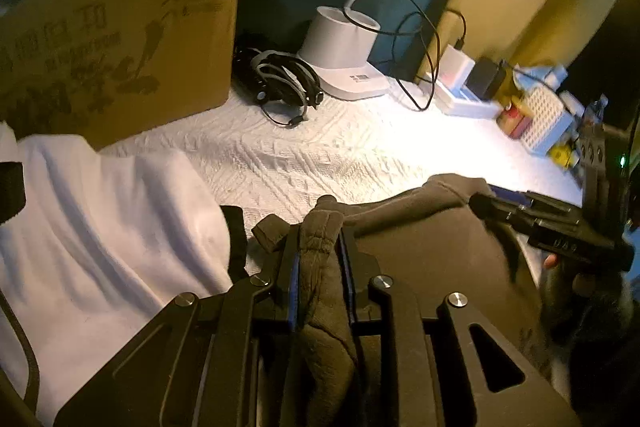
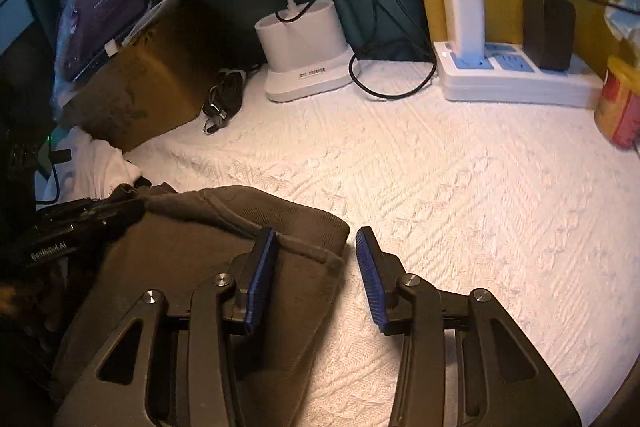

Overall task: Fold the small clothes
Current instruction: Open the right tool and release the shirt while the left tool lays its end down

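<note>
On the near part of the table, over its white textured cover, we have a dark brown garment lying partly doubled over, with a thick rolled edge facing the back. We judge the fold as under way but not finished: the cloth is still bunched and raised on its left side, so it has yet to be laid flat and smoothed. A white garment sits crumpled near the left edge, beside a cardboard box, and looks unfolded, so at least 1 more piece seems left to do.

Our left hand-held gripper stands narrow, its jaws clamped on a gathered ridge of the brown cloth that runs up between its blue pads. Our right hand-held gripper stands about half open and holds nothing; its left pad rests over the garment's right edge, while its right pad hangs above bare cover, so that corner lies just between and under its jaws. A lamp base and a power strip stand along the back edge, well apart from the clothes.
</note>
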### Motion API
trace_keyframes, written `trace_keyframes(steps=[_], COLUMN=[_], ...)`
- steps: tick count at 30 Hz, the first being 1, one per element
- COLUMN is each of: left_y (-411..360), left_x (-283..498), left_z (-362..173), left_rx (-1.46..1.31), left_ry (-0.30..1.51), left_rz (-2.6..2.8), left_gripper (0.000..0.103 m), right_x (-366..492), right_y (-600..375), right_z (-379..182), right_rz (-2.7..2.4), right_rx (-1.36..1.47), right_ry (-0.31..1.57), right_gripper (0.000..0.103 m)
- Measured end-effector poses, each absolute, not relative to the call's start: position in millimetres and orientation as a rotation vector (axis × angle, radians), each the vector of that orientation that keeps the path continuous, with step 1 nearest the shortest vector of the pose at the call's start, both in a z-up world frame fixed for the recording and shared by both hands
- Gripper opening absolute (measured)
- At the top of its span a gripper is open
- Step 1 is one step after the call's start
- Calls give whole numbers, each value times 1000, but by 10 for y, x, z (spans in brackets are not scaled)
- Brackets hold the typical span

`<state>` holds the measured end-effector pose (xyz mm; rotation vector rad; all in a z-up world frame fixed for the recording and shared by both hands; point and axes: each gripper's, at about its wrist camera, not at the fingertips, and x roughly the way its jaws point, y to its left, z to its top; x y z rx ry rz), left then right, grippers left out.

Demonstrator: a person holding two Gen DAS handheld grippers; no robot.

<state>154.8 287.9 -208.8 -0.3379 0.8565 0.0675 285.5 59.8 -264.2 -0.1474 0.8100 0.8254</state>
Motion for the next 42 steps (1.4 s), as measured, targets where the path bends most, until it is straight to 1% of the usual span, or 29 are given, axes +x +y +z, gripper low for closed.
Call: trace_keyframes(steps=[3, 7, 11, 12, 21, 29, 37, 42], left_y=[2849, 2891, 2881, 2845, 2608, 2667, 2724, 2665], left_x=[1517, 1450, 1316, 1272, 1000, 917, 825, 741], left_z=[-2014, -1814, -1704, -1698, -1853, -2014, -2042, -1923], left_rx=[-326, -295, -286, -276, -256, -227, -225, -223], left_ry=[836, 801, 798, 805, 903, 949, 918, 884], left_rz=[86, 185, 164, 161, 121, 162, 165, 181], left_gripper=[19, 19, 19, 19, 19, 19, 19, 19], right_x=[2851, 2841, 2815, 2804, 2703, 2461, 2251, 2089], right_y=[607, 580, 564, 562, 452, 328, 209, 144], right_z=[-2640, -2655, -2649, -2646, -2600, -2600, -2685, -2709], right_rz=[809, 793, 793, 791, 792, 778, 732, 711], right_rx=[-155, -152, -142, -143, -134, -157, -193, -217], right_ry=[808, 806, 800, 797, 785, 783, 798, 799], right_gripper=[45, 45, 45, 49, 51, 51, 51, 51])
